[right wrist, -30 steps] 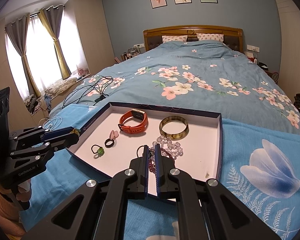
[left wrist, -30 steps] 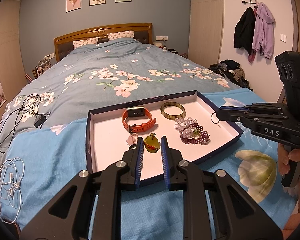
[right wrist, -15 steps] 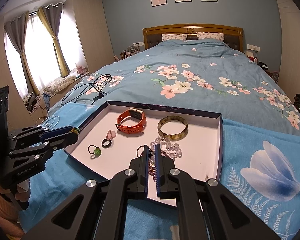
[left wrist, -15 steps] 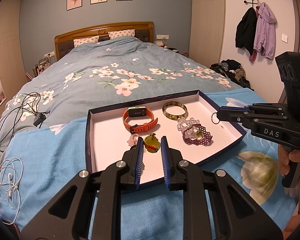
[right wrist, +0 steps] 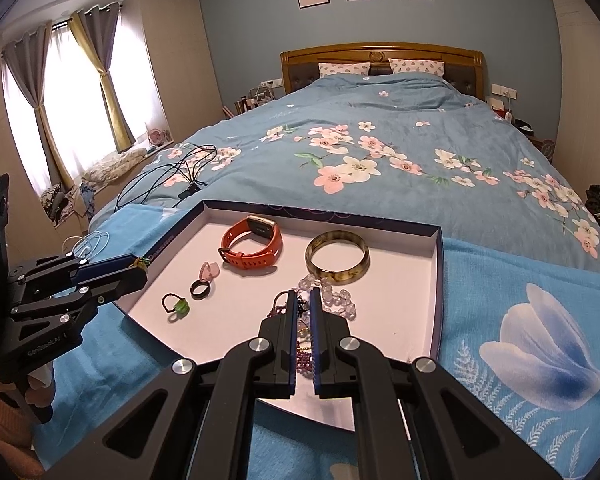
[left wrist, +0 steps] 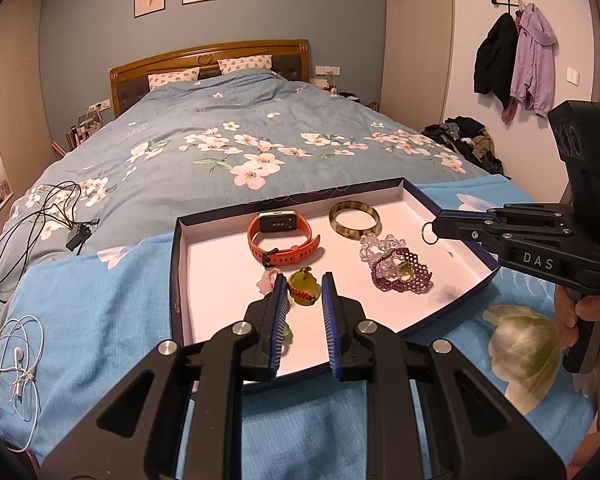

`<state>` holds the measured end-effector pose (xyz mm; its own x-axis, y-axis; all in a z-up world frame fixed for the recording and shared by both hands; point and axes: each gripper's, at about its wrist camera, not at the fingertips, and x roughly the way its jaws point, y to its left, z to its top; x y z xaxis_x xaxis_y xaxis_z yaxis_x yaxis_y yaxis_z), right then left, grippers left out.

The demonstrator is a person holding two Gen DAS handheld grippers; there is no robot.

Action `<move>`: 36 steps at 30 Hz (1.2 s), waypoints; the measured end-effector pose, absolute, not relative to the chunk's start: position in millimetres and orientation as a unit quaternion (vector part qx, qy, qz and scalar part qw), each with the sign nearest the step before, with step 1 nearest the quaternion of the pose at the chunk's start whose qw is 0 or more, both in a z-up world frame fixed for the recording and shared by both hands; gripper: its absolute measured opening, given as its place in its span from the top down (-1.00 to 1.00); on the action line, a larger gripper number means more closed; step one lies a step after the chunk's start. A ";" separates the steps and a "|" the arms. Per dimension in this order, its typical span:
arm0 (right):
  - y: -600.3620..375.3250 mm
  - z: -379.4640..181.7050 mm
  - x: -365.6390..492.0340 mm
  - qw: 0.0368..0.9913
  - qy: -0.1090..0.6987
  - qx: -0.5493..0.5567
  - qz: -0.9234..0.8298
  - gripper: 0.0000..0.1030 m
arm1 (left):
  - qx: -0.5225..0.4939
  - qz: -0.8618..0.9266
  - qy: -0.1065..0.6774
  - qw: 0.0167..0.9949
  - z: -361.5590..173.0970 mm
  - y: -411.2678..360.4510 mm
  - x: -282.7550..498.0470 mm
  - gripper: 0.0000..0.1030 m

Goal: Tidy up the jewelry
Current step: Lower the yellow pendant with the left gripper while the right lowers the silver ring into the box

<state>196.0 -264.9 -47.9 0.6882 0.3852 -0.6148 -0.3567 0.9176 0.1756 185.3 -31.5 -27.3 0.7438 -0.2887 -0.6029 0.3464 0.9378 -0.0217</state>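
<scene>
The left gripper (left wrist: 304, 294) grips a yellow-green pendant (left wrist: 303, 287) over the near tray (left wrist: 176, 264) edge. The right gripper (left wrist: 434, 229), clenched, pinches a small metal ring (left wrist: 429, 232). Lower each gently before releasing. The beaded bracelets (right wrist: 336, 300) beyond are partly hidden; what's beneath them is perhaps another piece.

Bare tray (right wrist: 436, 280) floor lies open at its right corner; watch (right wrist: 252, 246), bangle (right wrist: 337, 256) and, seemingly, beads (right wrist: 336, 300) crowd the middle.
</scene>
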 end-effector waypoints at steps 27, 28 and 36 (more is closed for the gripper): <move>-256.6 -45.8 220.1 0.912 0.369 0.010 0.179 0.92 | 0.050 -0.157 0.332 0.929 -35.3 -36.9 207.1 0.65; -248.6 -45.5 226.5 0.911 0.371 0.009 0.178 0.92 | 0.051 -0.157 0.332 0.929 -35.4 -37.2 207.8 0.65; -242.3 -46.1 237.7 0.910 0.378 0.010 0.171 0.92 | 0.050 -0.155 0.334 0.929 -36.1 -37.8 210.6 0.65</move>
<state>237.7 -242.3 -46.1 0.6561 0.3192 -0.6839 -0.3046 0.9411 0.1470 210.6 -37.8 -36.1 0.7293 -0.2541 -0.6352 0.3211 0.9470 -0.0102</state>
